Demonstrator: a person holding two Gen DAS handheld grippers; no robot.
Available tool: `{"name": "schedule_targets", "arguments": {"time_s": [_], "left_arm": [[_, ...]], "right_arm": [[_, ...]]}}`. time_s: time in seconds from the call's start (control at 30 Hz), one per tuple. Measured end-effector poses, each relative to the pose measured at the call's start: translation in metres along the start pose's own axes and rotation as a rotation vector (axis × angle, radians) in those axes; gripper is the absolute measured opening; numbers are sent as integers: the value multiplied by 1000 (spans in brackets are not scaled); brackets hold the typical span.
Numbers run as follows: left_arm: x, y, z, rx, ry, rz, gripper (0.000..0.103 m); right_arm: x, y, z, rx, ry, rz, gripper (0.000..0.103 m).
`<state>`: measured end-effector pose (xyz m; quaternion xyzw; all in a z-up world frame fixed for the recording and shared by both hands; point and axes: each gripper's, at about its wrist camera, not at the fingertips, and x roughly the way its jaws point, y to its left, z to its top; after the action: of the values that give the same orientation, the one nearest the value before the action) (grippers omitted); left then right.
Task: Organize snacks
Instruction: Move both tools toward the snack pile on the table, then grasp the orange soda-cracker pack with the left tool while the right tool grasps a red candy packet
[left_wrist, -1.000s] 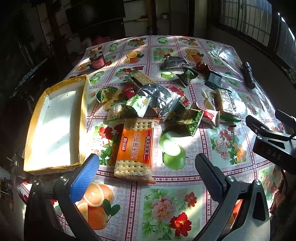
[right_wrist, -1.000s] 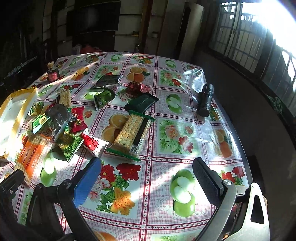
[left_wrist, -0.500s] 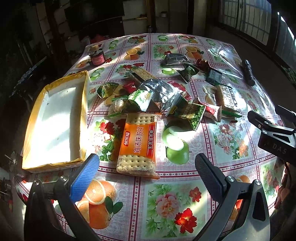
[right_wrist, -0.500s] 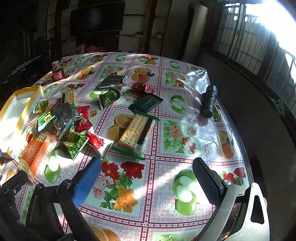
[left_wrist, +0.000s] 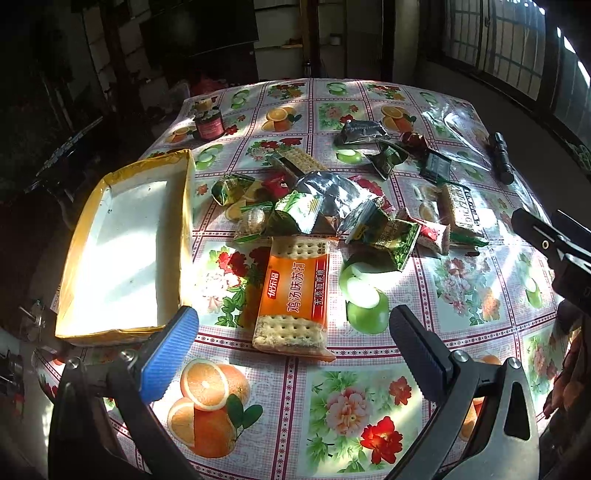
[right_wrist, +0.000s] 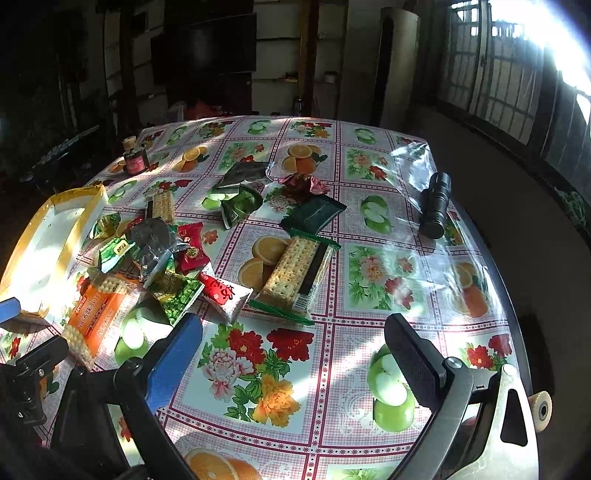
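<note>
Several snack packets lie scattered on a table with a fruit-and-flower cloth. An orange cracker pack (left_wrist: 295, 291) (right_wrist: 96, 316) lies closest, just beyond my left gripper (left_wrist: 290, 338), which is open and empty. Behind it sits a heap with a silver foil bag (left_wrist: 328, 195) and a green packet (left_wrist: 388, 236). A green-edged cracker pack (right_wrist: 295, 273) lies ahead of my right gripper (right_wrist: 293, 345), also open and empty. An empty yellow-rimmed white box (left_wrist: 184, 206) (right_wrist: 83, 221) stands at the left.
A black flashlight (right_wrist: 436, 206) (left_wrist: 501, 158) lies near the table's right edge. A small red-labelled jar (left_wrist: 208, 123) (right_wrist: 135, 157) stands at the far left. A dark green packet (right_wrist: 314, 214) and a red wrapper (right_wrist: 301, 182) lie further back. The right gripper's body (left_wrist: 554, 243) shows at the left view's right side.
Both grippers have drawn back and risen a little from the table, so the snacks sit further off. Nothing on the table has moved.
</note>
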<state>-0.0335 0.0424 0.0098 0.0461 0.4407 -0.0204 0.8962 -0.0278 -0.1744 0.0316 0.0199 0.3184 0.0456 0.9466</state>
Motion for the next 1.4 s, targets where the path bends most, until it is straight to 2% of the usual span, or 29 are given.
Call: {"name": "schedule_targets", "arguments": {"time_s": [0.07, 0.1, 0.13, 0.2, 0.27, 0.3, 0.37, 0.43, 0.53, 0.6, 0.63, 0.67, 0.73, 0.77, 0.87, 0.97, 1.0, 1.17, 1.27, 1.33, 1.4], "left_arm": [[-5, 0, 1, 2, -16, 6, 102], [-6, 0, 2, 1, -21, 2, 102], [-8, -1, 3, 1, -25, 0, 102], [-9, -2, 3, 3, -31, 0, 102], [-10, -4, 2, 8, -32, -8, 102], [-11, -5, 2, 9, -32, -11, 102], [-12, -7, 2, 11, -33, -18, 102], [-13, -9, 2, 13, -35, -25, 102], [-15, -12, 2, 17, -37, -33, 102], [-17, -14, 2, 21, -38, -35, 102], [-17, -15, 2, 22, -39, -36, 102], [-17, -15, 2, 24, -39, -37, 102], [-17, -16, 2, 24, -39, -36, 102], [-17, -16, 2, 23, -38, -36, 102], [-14, -14, 2, 21, -28, -36, 102], [-10, -8, 0, 17, -15, -39, 102], [-9, -5, -1, 13, -7, -50, 102], [1, 16, -13, -17, 47, -181, 102], [4, 24, -21, -17, 58, -209, 102], [10, 26, -22, -16, 71, -186, 102], [20, 28, -19, -32, 93, -163, 102]], "right_arm": [[-29, -19, -3, 116, -190, 189, 99], [-38, -29, -4, 181, -258, 290, 99], [-40, -39, -5, 243, -288, 379, 99], [-37, -58, -2, 378, -299, 491, 99], [-39, -79, -6, 523, -385, 620, 99], [-44, -87, -8, 576, -436, 653, 99], [-65, -97, -16, 637, -600, 695, 100], [-87, -100, -18, 640, -741, 702, 100], [-122, -108, -22, 661, -941, 660, 102], [-139, -110, -17, 638, -1017, 623, 102], [-146, -108, -11, 603, -1021, 588, 102], [-150, -103, -2, 558, -997, 534, 102], [-152, -95, 12, 476, -946, 546, 102], [-150, -90, 19, 447, -900, 526, 102], [-135, -69, 42, 353, -651, 361, 102], [-96, -43, 51, 219, -372, 169, 102], [-83, -36, 51, 181, -284, 128, 102], [-12, -17, 26, 82, 35, 163, 101], [11, -5, 1, -4, 118, 107, 101], [17, -9, -16, -21, 140, 150, 100], [28, -9, -21, -25, 162, 192, 95]]}}
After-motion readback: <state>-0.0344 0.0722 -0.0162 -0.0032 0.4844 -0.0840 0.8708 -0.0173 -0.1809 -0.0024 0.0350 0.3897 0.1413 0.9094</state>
